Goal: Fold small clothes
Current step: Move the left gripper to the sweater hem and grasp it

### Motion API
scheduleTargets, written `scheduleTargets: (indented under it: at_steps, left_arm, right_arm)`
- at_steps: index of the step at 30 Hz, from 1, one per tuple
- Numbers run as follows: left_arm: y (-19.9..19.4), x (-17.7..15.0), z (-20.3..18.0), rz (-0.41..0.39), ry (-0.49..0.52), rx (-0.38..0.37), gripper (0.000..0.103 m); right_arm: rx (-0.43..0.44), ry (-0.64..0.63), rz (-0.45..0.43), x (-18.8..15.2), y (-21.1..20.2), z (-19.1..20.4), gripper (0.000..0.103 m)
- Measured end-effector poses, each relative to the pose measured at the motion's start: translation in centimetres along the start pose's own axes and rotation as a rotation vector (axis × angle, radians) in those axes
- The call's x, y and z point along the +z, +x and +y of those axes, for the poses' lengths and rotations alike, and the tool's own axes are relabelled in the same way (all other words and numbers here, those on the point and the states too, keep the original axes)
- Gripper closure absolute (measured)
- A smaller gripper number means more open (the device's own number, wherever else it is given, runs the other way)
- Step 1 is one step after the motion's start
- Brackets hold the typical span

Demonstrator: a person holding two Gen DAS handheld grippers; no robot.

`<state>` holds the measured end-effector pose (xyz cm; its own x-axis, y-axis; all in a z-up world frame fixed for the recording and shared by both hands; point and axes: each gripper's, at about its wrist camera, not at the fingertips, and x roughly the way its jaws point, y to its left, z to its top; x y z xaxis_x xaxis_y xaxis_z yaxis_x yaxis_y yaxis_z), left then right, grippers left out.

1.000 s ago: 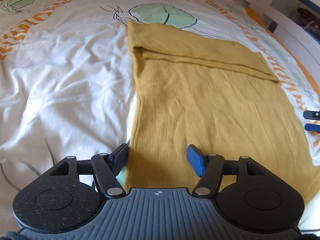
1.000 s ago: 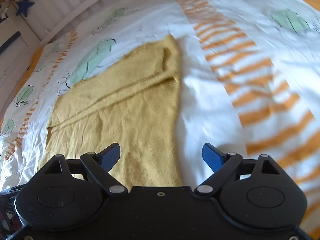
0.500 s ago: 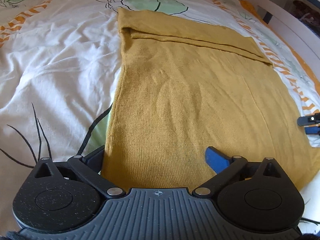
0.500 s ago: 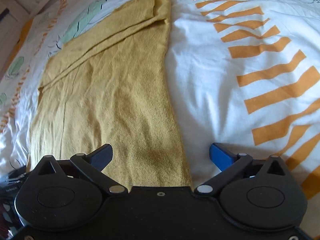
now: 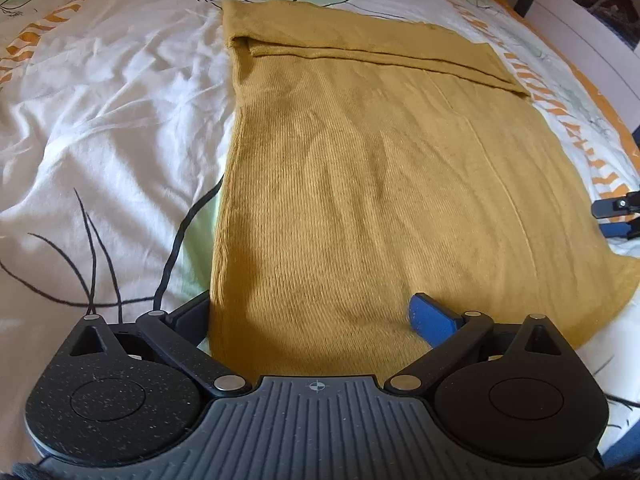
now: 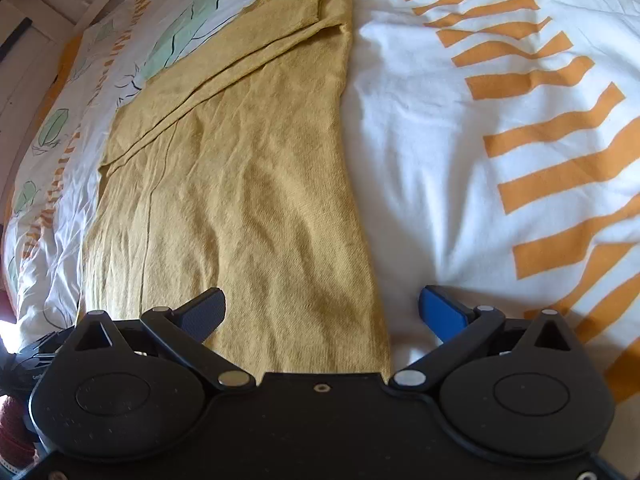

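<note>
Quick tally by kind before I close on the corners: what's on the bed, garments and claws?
Mustard-yellow knit garment: 1, flat on the printed duvet cover, far end folded over.
Claws: 2, left claw and right claw, both open, each straddling a near corner of the garment.
Total: 3

Both grippers are chunky black plastic with round speckled housings, silver pivot screws and blue finger pads. The left gripper (image 5: 310,314) has a ribbed grey body with a tiny crosshair mark; the right gripper (image 6: 322,306) is plain black.
</note>
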<state>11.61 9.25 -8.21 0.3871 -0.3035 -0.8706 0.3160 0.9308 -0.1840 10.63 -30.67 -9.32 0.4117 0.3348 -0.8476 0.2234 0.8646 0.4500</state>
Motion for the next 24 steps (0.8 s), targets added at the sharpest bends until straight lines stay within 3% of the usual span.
scheduleTargets:
  at_steps: [5, 7, 15, 18, 20, 24]
  left_arm:
    - [-1.4, -1.4, 1.6, 0.032, -0.067, -0.080, 0.003]
    - [-1.9, -1.8, 2.3, 0.024, -0.087, -0.104, 0.009]
    - [-2.8, -2.5, 2.7, -0.015, -0.095, -0.139, 0.014]
    - [-2.8, -2.6, 3.2, -0.021, -0.126, -0.147, 0.029]
    - [-2.7, -2.6, 3.7, -0.026, -0.159, -0.156, 0.033]
    - [-2.5, -2.6, 4.9, -0.020, -0.236, -0.172, 0.056]
  right_arm:
    - [0.019, -0.044, 0.050, -0.5, -0.2, 0.7, 0.000]
    - [0.033, -0.060, 0.073, -0.6, -0.5, 0.9, 0.001]
    - [0.082, -0.154, 0.164, -0.9, -1.8, 1.4, 0.003]
    - [0.099, -0.192, 0.189, -1.0, -2.2, 1.5, 0.003]
    - [0.106, -0.205, 0.206, -1.0, -2.2, 1.6, 0.003]
    - [0.114, -0.217, 0.244, -0.7, -1.9, 1.7, 0.003]
